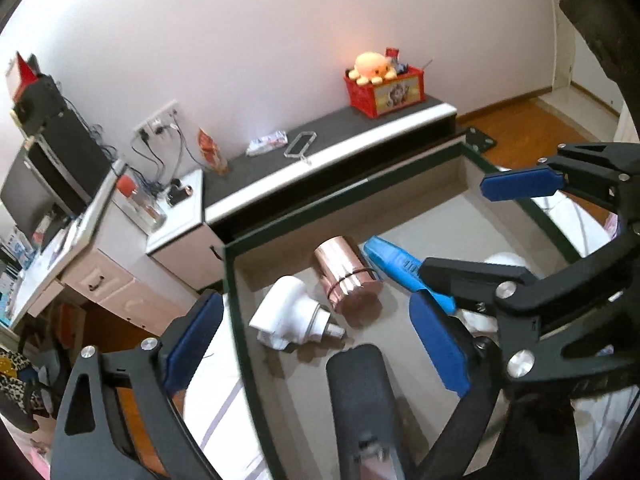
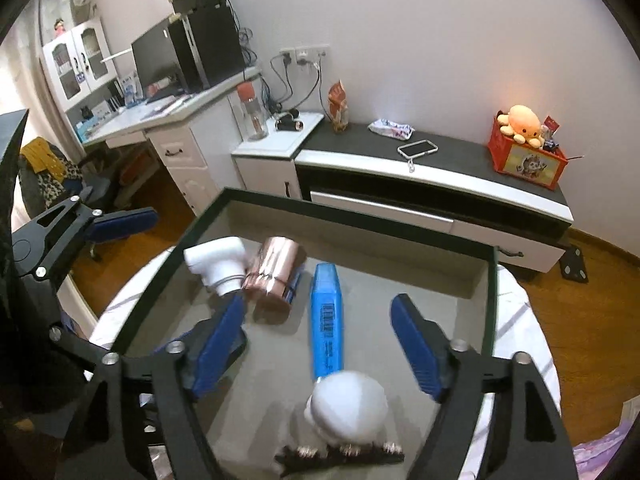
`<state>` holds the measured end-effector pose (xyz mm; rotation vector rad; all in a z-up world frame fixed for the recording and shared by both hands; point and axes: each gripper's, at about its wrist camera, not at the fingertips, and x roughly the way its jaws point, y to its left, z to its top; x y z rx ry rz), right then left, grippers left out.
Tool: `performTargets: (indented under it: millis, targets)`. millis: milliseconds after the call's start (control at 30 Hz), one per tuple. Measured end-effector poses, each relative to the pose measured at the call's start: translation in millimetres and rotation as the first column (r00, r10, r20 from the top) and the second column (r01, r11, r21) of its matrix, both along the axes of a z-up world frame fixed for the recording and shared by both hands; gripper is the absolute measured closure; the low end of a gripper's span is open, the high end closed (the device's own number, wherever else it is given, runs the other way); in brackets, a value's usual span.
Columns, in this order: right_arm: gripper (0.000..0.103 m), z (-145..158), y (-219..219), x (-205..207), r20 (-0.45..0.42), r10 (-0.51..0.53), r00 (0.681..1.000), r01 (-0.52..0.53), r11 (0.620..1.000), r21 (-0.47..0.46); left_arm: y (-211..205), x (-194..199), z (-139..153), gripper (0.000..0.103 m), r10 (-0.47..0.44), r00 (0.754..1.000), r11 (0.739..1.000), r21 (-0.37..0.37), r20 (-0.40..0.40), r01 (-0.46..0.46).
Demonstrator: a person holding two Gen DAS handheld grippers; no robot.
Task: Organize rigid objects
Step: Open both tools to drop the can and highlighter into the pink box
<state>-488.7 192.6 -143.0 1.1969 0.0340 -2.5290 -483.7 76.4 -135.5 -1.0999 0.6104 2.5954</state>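
Both grippers' fingers (image 2: 416, 344) gape empty over tray (image 2: 344, 216) holding blue marker (image 2: 327, 320), copper cylinder (image 2: 274, 276).

blurred: white round thing (image 2: 348, 408) under my view | cut off: dark handle (image 1: 362, 412) at bottom edge | hidden: hair clip's (image 2: 340, 454) lower part

Left tongs (image 1: 320, 344) and right tongs (image 2: 320, 344) both agape, angled downward, nothing gripped

soft indoor light, wall glare, fisheye-warped edges, near objects blurred.
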Motion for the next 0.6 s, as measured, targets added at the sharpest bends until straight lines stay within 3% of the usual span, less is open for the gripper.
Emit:
performTargets:
  millis: [233, 600]
  targets:
    - [0.023, 31, 2, 49, -0.08, 0.008, 0.997, -0.008, 1.0, -0.006, -29, 60, 43, 0.0, 0.032, 0.99, 0.999, 0.035, -0.137, -0.028]
    - [0.022, 69, 21, 156, -0.215, -0.02, 0.976, 0.013, 0.999, -0.034, -73, 170, 68, 0.0, 0.061, 0.978, 0.988, 0.151, -0.2, -0.031]
